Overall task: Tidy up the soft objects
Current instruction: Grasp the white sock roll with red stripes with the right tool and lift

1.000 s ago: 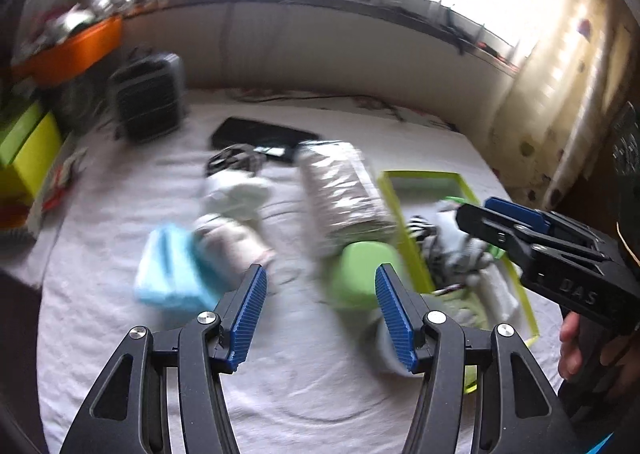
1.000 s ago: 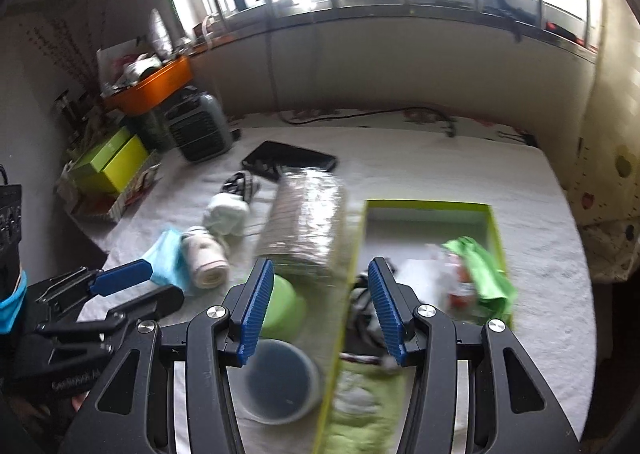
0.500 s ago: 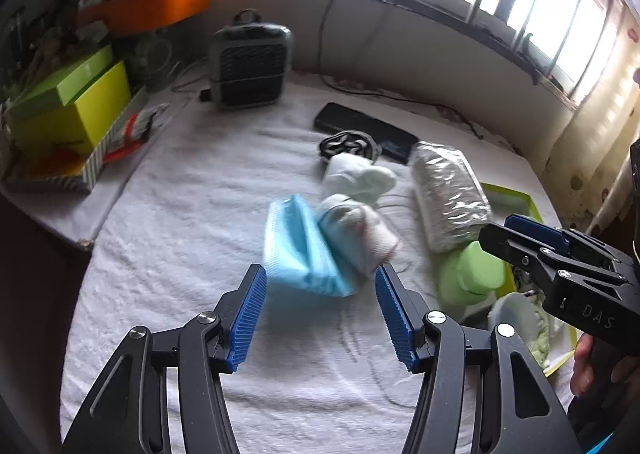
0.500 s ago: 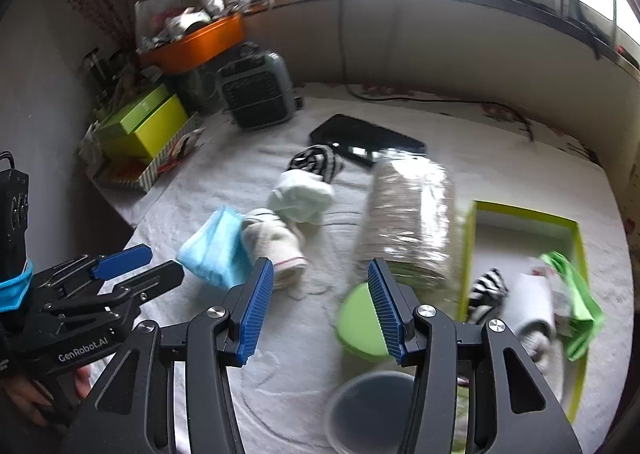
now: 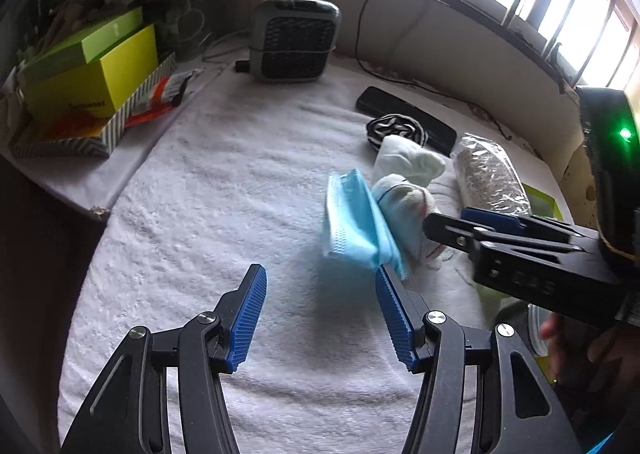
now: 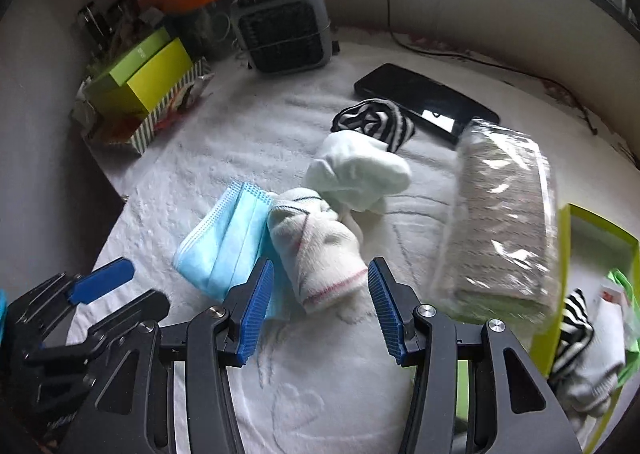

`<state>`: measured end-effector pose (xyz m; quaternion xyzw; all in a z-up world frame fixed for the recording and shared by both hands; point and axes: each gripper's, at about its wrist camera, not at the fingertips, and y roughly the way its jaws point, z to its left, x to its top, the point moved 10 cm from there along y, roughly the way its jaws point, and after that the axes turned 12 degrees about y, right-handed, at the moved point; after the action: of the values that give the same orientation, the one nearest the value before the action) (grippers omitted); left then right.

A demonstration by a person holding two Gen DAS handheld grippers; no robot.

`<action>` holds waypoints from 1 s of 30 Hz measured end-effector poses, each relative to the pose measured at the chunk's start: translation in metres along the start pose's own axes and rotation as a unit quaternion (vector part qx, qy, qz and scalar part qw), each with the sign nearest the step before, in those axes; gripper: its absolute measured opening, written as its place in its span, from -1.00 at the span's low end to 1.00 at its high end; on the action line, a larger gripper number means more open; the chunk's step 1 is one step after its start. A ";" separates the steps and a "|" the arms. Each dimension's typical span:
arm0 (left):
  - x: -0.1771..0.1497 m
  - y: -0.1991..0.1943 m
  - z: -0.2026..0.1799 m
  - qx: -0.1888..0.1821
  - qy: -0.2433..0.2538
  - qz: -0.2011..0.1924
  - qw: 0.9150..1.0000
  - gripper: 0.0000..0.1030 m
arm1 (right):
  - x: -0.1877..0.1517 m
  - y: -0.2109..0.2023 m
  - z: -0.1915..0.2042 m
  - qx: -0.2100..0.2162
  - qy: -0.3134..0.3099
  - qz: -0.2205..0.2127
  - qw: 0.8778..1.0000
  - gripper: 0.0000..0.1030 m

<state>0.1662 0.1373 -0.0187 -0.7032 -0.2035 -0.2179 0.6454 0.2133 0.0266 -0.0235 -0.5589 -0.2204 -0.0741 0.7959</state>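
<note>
A folded blue face mask lies on the white towel beside a rolled white sock with a red line. Behind them lie a pale white sock bundle and a black-and-white striped sock. My left gripper is open and empty, just short of the mask. My right gripper is open, its jaws either side of the rolled sock's near end. A green box at right holds more socks.
A plastic-wrapped grey pack lies right of the socks, a black phone behind them. A grey heater stands at the back. Yellow-green boxes sit in a striped tray at left. The towel's left edge drops off.
Both grippers have swung left, away from the green box, and moved closer to the blue mask and the rolled sock. Both stay open and empty.
</note>
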 end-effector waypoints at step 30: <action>0.007 0.015 -0.004 -0.053 -0.016 0.006 0.998 0.24 | 0.014 -0.002 -0.001 -0.020 0.011 -0.011 1.000 -0.04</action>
<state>0.1802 0.1323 -0.0267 -0.7413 -0.1975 -0.2133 0.6049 0.2255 0.0268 -0.0163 -0.5717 -0.2161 -0.0929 0.7860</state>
